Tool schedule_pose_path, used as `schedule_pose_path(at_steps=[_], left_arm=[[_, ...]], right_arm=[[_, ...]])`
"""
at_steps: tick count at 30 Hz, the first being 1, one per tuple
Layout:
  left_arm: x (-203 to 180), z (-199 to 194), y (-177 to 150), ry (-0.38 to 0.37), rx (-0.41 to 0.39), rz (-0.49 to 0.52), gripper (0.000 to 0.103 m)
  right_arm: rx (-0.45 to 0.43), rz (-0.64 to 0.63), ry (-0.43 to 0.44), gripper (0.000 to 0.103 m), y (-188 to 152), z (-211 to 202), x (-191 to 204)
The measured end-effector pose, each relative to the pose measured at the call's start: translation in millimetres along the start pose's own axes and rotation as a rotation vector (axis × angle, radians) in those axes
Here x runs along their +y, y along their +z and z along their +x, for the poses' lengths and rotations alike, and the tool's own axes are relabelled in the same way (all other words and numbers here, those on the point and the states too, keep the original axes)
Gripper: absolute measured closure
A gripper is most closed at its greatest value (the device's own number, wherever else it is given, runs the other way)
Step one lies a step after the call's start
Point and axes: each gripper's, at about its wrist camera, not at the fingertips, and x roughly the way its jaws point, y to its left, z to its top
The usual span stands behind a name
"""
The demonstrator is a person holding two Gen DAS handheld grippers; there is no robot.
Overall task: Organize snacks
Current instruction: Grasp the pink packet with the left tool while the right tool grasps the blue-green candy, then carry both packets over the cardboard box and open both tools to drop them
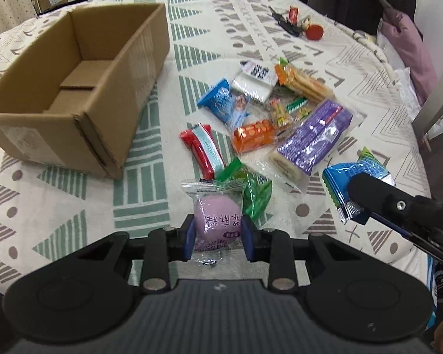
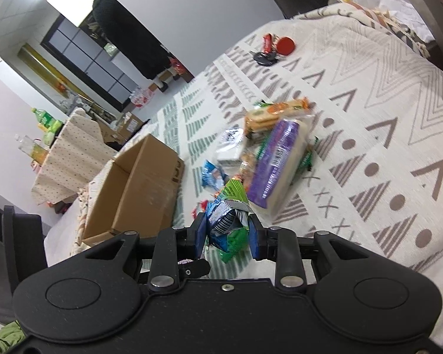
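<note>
My left gripper is shut on a clear packet with a pink round snack, held just above the cloth. My right gripper is shut on a blue and green foil packet; that blue and green foil packet also shows at the right of the left wrist view, lifted off the table. An open, empty cardboard box stands at the left. A heap of snacks lies in the middle: a purple packet, an orange packet, a red stick packet, a green packet.
The table wears a patterned cloth with green and grey shapes. Keys and a red round tag lie at the far side. A pink garment hangs at the right edge. A second cloth-covered table with bottles stands behind the box.
</note>
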Motion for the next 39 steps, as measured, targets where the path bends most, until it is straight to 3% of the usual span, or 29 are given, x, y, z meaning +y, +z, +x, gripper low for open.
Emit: schedule_pose_path(at_steps=[14, 24, 39], left_arm=[[24, -52, 17, -0.012, -0.106, -0.022, 0.072], [51, -83, 39, -0.015, -0.166, -0.056, 0.072], [116, -76, 82, -0.017, -0.156, -0.105, 0.072]], right_arm=[[-0.066, -0.061, 0.085, 0.074, 9, -6, 35], [-0.044, -0.058, 0.159, 0.074, 17, 6, 61], [0.034, -0.093, 0.179, 0.074, 27, 66, 119]])
